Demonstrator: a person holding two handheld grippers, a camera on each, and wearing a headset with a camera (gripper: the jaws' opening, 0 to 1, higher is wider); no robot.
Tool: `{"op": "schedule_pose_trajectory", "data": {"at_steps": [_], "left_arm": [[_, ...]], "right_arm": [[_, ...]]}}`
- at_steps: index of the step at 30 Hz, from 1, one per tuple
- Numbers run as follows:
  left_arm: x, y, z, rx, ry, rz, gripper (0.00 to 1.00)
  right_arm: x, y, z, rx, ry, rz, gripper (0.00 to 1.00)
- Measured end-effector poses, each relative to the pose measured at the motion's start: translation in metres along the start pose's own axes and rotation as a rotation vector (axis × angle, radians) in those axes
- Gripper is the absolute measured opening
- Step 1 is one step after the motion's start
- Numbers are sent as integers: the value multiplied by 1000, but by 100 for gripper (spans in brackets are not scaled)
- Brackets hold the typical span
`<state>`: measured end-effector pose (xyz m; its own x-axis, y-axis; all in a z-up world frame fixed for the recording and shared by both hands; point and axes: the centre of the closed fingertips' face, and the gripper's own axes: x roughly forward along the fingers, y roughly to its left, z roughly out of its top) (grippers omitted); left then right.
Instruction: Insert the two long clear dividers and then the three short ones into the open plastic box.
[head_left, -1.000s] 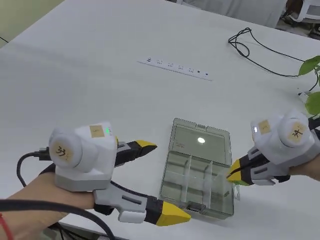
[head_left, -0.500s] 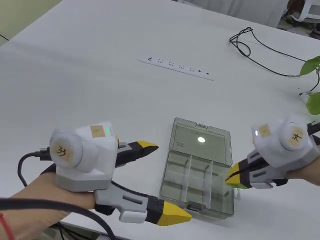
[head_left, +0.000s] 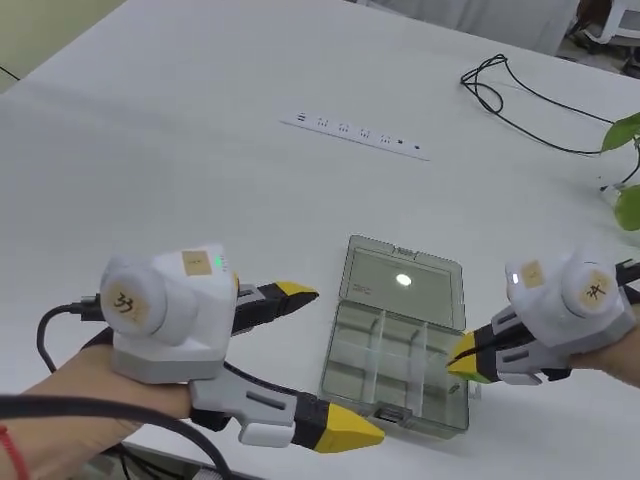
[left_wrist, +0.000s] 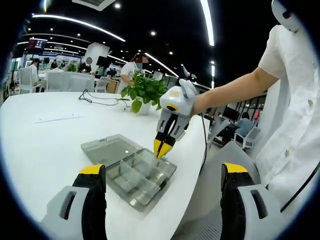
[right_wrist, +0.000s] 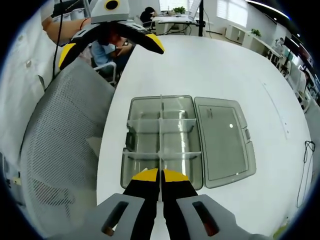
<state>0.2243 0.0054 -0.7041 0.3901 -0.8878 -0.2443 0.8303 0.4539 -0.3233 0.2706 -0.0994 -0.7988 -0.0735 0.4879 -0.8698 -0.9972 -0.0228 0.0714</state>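
head view, with both gripper views. an open plastic box (head_left: 345, 375) lies on the white table (head_left: 200, 150) near its front edge, its lid (head_left: 403, 285) folded flat on the far side of the tray. the tray is between the two grippers.

right gripper (head_left: 466, 360) – tilted down over the tray's right side, yellow tips just above it. in the right gripper view its jaws (right_wrist: 160, 175) are pressed almost together, leaving only a thin slit. a clear divider (right_wrist: 161, 130) stands on edge in the tray, and its near end runs into that slit, so the jaws appear pinched on it. from there it runs straight down the middle of the tray to the far wall, crossing two cross partitions.

left gripper (head_left: 325, 362) – held left of the box and apart from it, jaws spread wide with nothing between them. in the left gripper view (left_wrist: 161, 169) the box lies ahead of the open jaws, with the right gripper's tips poised over its far corner.

background: a white power strip (head_left: 352, 135) and a looped black cable (head_left: 500, 90) lie well beyond the box. a green plant (left_wrist: 142, 92) stands at the table's far end.
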Motion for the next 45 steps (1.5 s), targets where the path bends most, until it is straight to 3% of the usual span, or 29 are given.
{"op": "schedule_pose_trajectory", "data": {"at_steps": [15,27,31,38,40,45], "left_arm": [[-1,1,-1,1,10,-2,98],[-1,2,-3,2,15,-1,98],[-3,4,-3,5,17,1,98],[-7,7,-4,12,26,12,98],[-9,8,-5,15,29,16,99],[-13,11,-6,24,38,22,100]], "right_arm": [[21,-1,-10,-38,52,-12,2],[22,-1,-12,-35,66,-16,3],[23,-2,-14,-36,80,-30,10],[2,-4,-5,8,19,-73,15],[-5,-4,1,64,-30,-89,17],[-23,-1,4,123,-94,-133,20]]}}
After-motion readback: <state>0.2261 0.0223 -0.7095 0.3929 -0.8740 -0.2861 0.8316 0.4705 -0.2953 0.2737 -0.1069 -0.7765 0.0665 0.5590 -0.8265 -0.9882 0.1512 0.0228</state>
